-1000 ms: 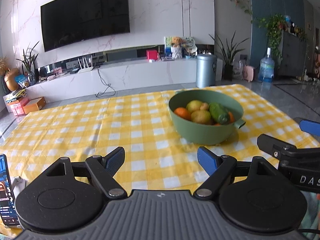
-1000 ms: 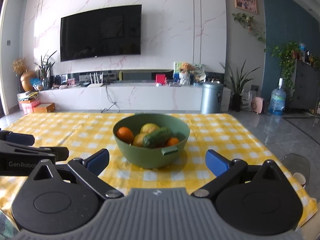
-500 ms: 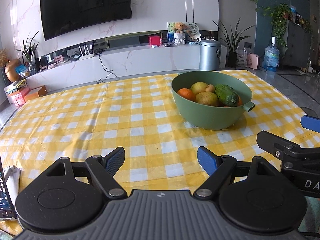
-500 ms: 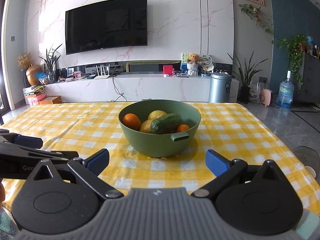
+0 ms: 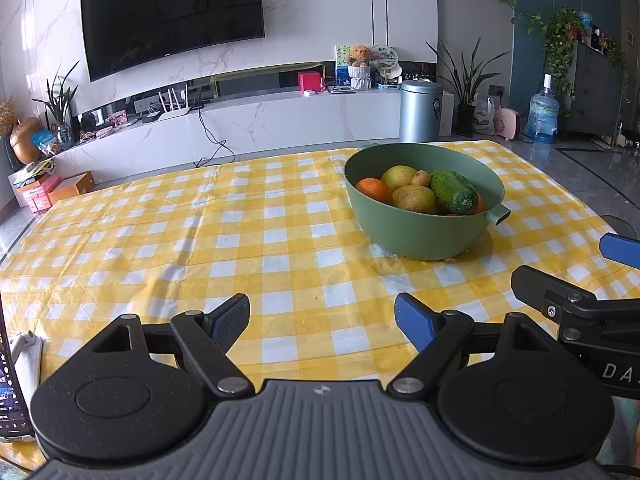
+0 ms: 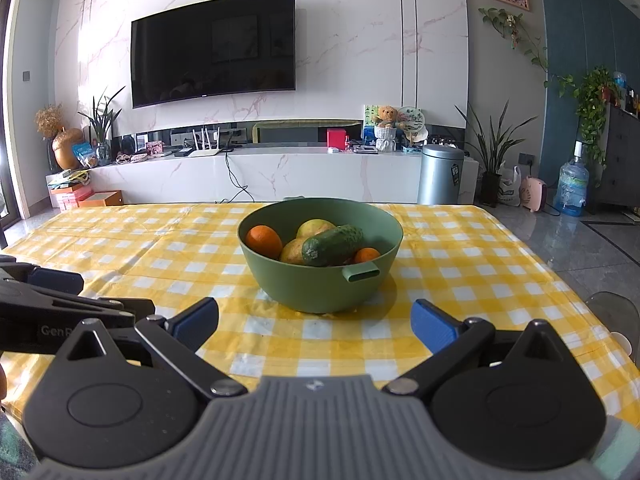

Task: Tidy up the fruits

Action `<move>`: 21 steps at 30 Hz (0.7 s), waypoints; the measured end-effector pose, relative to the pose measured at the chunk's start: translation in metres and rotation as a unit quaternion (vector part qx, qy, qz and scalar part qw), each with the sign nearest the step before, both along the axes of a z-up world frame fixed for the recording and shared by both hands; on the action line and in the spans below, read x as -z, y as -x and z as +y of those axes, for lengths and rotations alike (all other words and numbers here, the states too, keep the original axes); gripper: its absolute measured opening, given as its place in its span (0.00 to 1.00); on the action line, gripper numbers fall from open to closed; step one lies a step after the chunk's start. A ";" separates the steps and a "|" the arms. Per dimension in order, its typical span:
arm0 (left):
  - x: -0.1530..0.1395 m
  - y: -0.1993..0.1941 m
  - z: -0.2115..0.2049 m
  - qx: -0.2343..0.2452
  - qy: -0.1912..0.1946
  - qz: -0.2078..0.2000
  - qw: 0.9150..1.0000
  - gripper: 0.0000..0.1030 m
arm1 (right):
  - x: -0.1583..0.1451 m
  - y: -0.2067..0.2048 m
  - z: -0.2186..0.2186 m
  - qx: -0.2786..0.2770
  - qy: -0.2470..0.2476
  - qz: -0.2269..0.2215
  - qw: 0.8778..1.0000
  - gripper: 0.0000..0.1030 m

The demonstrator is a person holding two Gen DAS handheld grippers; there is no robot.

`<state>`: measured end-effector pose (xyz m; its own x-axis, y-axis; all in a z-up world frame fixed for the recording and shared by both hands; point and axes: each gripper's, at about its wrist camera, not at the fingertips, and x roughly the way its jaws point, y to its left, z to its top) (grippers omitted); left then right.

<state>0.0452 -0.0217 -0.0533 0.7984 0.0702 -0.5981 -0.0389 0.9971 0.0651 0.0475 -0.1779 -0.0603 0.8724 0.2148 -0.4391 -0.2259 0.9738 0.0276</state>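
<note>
A green bowl (image 6: 320, 268) stands on the yellow checked tablecloth (image 5: 240, 248), toward the table's far edge and right of its middle; inside lie an orange (image 6: 264, 241), a cucumber (image 6: 332, 245) resting across two yellowish pears (image 5: 414, 199), and a smaller orange fruit (image 6: 367, 255) by the handle; the left gripper (image 5: 322, 322) hangs wide apart near the near edge, holding nothing; the right gripper (image 6: 314, 324) is likewise spread wide and bare, facing the bowl.

Green bowl (image 6: 320, 284) upright on tablecloth, holding oranges, pears, cucumber (image 6: 332, 245)
</note>
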 end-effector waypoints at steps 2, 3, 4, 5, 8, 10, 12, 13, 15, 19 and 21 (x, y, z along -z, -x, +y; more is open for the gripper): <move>0.000 0.000 0.000 0.000 0.000 0.000 1.000 0.93 | 0.000 0.000 0.000 0.000 0.000 0.000 1.000 0.96; -0.001 0.000 0.000 0.000 0.000 0.001 1.000 0.93 | 0.000 0.000 0.000 0.000 -0.001 0.000 1.000 0.96; 0.000 0.000 0.000 0.000 0.000 0.000 1.000 0.93 | 0.000 0.000 0.000 -0.001 -0.001 0.001 1.000 0.96; 0.000 0.000 0.000 -0.001 0.000 0.000 1.000 0.93 | 0.001 -0.001 0.000 -0.001 -0.002 0.002 1.000 0.96; -0.001 0.000 0.000 -0.001 0.000 0.000 1.000 0.94 | 0.003 -0.002 0.000 0.000 -0.003 0.005 1.000 0.96; -0.001 0.000 0.000 -0.001 0.000 0.001 1.000 0.93 | 0.003 -0.002 0.000 0.001 -0.004 0.005 1.000 0.96; -0.002 0.001 0.000 0.000 0.000 0.002 1.000 0.93 | 0.003 -0.001 -0.001 0.002 -0.004 0.006 1.000 0.96; -0.002 0.000 0.001 0.000 0.000 0.001 1.000 0.93 | 0.003 -0.002 0.000 0.002 -0.004 0.007 1.000 0.96; -0.002 0.001 0.001 0.001 -0.001 0.001 1.000 0.94 | 0.003 -0.003 0.000 0.002 -0.003 0.007 1.000 0.96; -0.003 0.001 0.001 0.000 -0.001 0.001 1.000 0.93 | 0.003 -0.003 0.000 0.003 -0.005 0.007 1.000 0.96; -0.003 0.001 0.001 0.000 0.000 0.002 1.000 0.93 | 0.003 -0.004 0.000 0.004 -0.006 0.008 1.000 0.96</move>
<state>0.0441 -0.0208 -0.0504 0.7964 0.0697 -0.6007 -0.0384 0.9972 0.0647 0.0511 -0.1781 -0.0633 0.8670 0.2131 -0.4504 -0.2176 0.9751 0.0424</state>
